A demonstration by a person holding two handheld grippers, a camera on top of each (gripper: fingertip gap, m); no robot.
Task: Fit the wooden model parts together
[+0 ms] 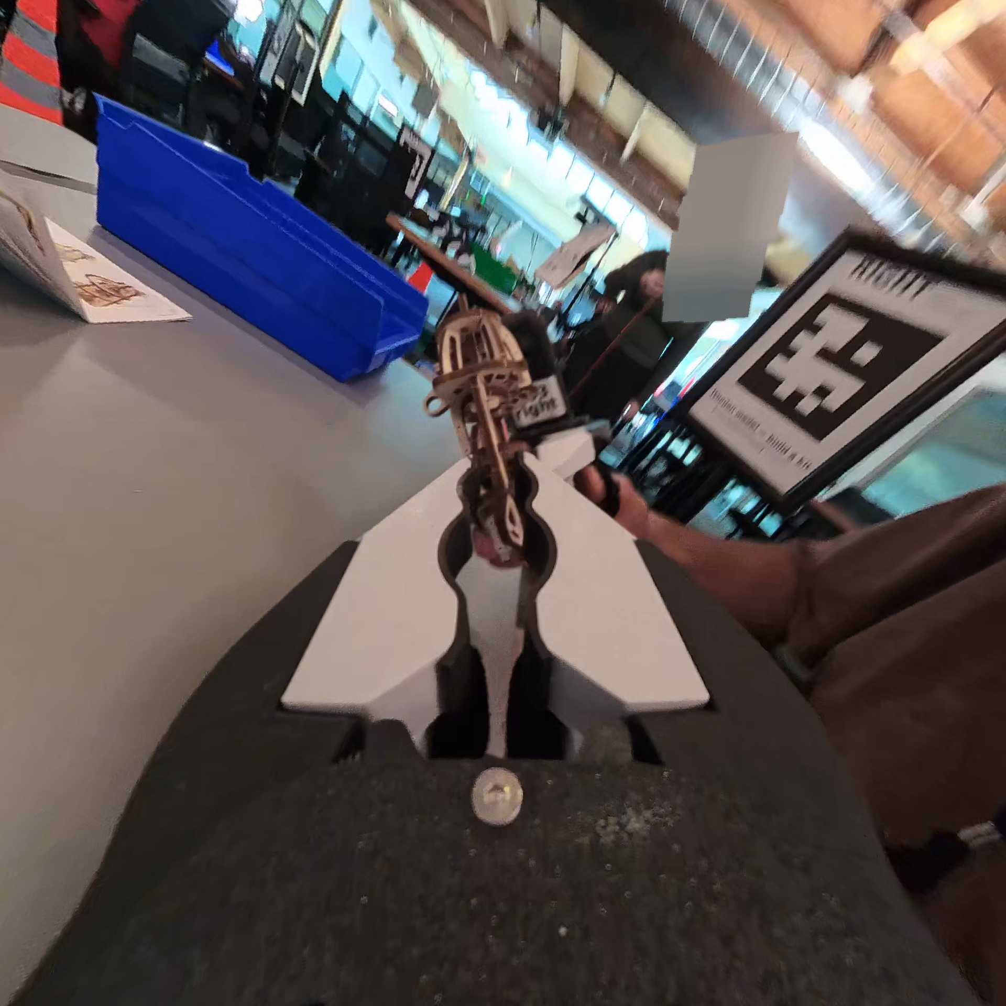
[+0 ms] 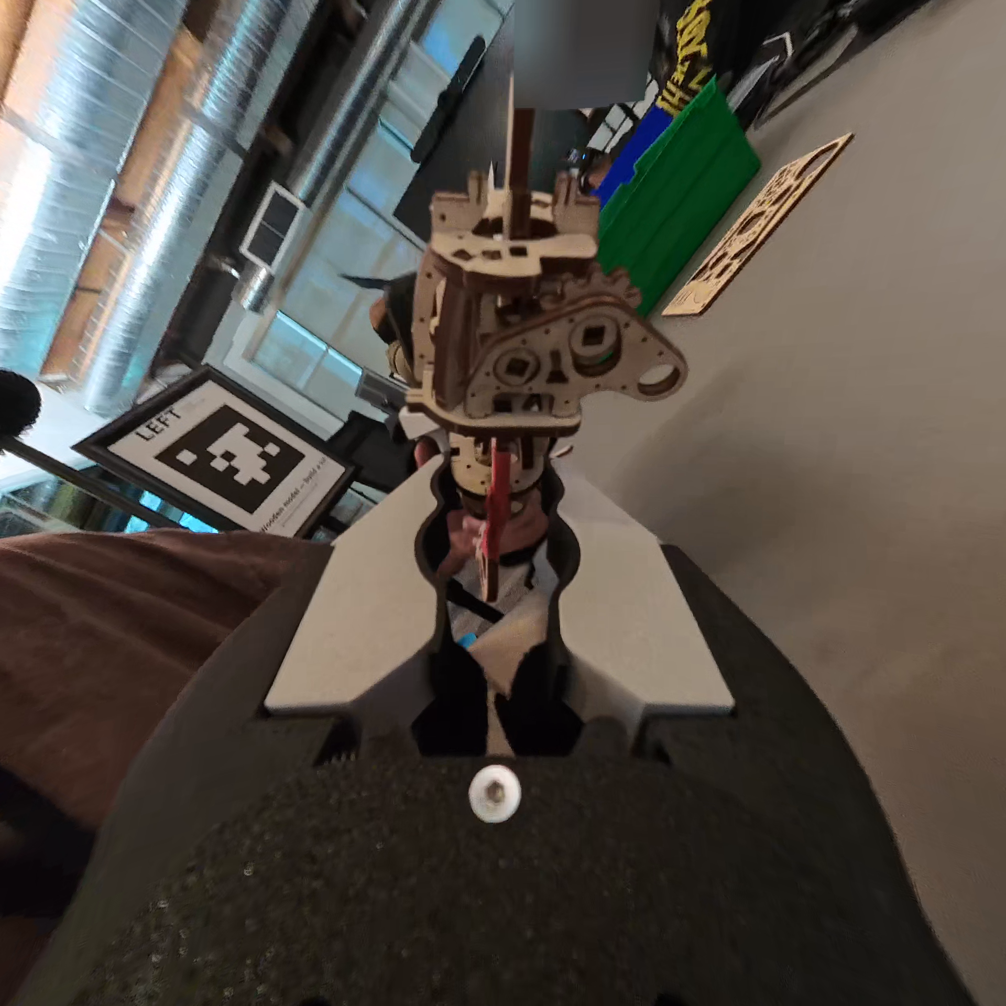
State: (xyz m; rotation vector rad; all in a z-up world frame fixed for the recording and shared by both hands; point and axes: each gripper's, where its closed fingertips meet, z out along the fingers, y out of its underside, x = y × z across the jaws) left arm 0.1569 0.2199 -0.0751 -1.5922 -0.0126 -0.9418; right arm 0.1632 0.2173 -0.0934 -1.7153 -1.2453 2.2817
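The partly built wooden model (image 1: 479, 370) is held up above the grey table (image 1: 163, 490), between both grippers. My left gripper (image 1: 492, 479) is shut on its lower end, and the model's cage-like top sticks out past the fingertips. In the right wrist view the model (image 2: 511, 326) fills the middle, with a gear plate facing the camera and a red piece (image 2: 496, 506) hanging between the fingers. My right gripper (image 2: 495, 473) is shut on the model's round lower part. The right gripper also shows in the left wrist view (image 1: 544, 405), just behind the model.
A blue bin (image 1: 245, 245) and an open instruction booklet (image 1: 60, 261) lie on the table to the left. A green bin (image 2: 675, 196) and a wooden parts sheet (image 2: 762, 218) lie on the table. Framed marker signs (image 1: 844, 370) (image 2: 218, 457) stand at the edge. A brown sleeve (image 1: 898, 626) is close. Only a small space, under 4 cm, lies between the two pairs of fingers.
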